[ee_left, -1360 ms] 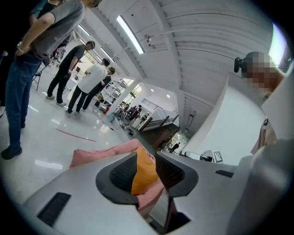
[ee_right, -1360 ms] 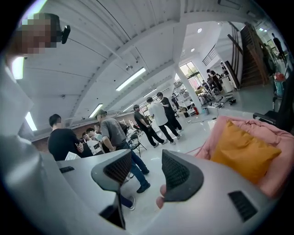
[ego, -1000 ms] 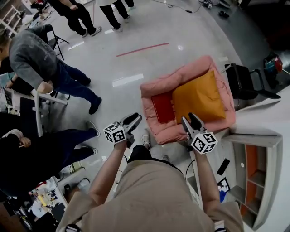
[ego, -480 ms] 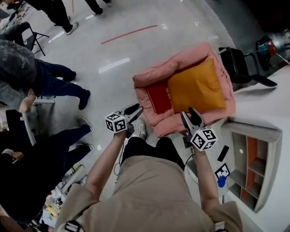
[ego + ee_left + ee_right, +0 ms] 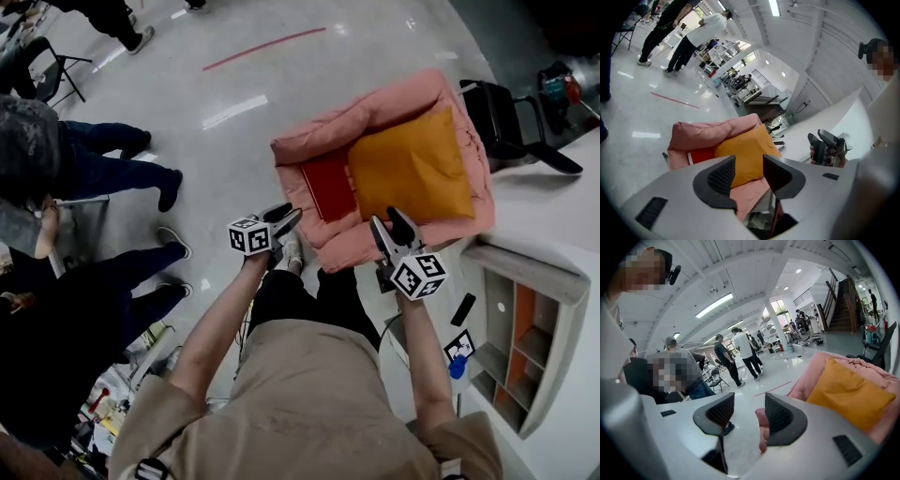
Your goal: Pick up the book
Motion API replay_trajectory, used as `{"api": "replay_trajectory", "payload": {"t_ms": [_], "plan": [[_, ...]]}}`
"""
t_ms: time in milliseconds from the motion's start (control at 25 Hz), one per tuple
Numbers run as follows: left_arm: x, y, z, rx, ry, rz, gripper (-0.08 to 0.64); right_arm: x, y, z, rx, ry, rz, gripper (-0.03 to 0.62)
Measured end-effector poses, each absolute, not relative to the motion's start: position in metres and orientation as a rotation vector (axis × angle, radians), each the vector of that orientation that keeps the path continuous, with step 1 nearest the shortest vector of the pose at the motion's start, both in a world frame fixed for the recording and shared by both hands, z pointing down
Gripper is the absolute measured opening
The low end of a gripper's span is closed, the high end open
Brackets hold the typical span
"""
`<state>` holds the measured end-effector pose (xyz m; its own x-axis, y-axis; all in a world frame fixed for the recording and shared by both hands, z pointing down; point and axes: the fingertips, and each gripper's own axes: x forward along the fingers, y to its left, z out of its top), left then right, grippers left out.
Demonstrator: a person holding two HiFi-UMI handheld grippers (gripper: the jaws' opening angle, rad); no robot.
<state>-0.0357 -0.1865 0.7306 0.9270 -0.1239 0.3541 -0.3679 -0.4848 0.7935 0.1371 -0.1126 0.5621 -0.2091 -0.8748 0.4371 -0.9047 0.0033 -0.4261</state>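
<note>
On the seat of the pink armchair [image 5: 373, 114], the red book [image 5: 329, 186] lies flat, touching the orange cushion [image 5: 412, 167]. Near its front edge, the left gripper [image 5: 285, 218] is opening its fingers on nothing, and the right gripper [image 5: 386, 222] holds its fingers released, empty.

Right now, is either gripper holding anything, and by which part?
Nothing is held. On the left gripper the fingers are opening with nothing between; the right gripper is open, empty. The red book lies on the sofa.
</note>
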Motion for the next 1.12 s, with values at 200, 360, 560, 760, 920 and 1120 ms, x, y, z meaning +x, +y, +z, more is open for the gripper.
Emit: {"api": "replay_trajectory", "payload": {"t_ms": [200,360,560,760,920,1120], "plan": [[-0.018,-0.19,0.783,1.998,-0.412,0.358,0.188,0.147,-0.128,0.605,1.876,-2.206,1.061,0.196],[0.0,-0.198,0.834,1.925,-0.467,0.365,0.225,0.161,-0.144,0.647,1.813,-2.21,1.095,0.196],[0.021,-0.206,0.911,1.854,-0.521,0.407,0.26,0.177,-0.166,0.702,1.735,-2.211,1.153,0.196],[0.031,-0.215,0.987,1.798,-0.578,0.457,0.279,0.178,-0.187,0.758,1.62,-2.225,1.18,0.196],[0.042,-0.224,1.038,1.781,-0.587,0.477,0.299,0.175,-0.201,0.802,1.544,-2.236,1.209,0.196],[0.052,-0.229,1.086,1.746,-0.614,0.459,0.342,0.174,-0.212,0.84,1.479,-2.248,1.258,0.196]]}}
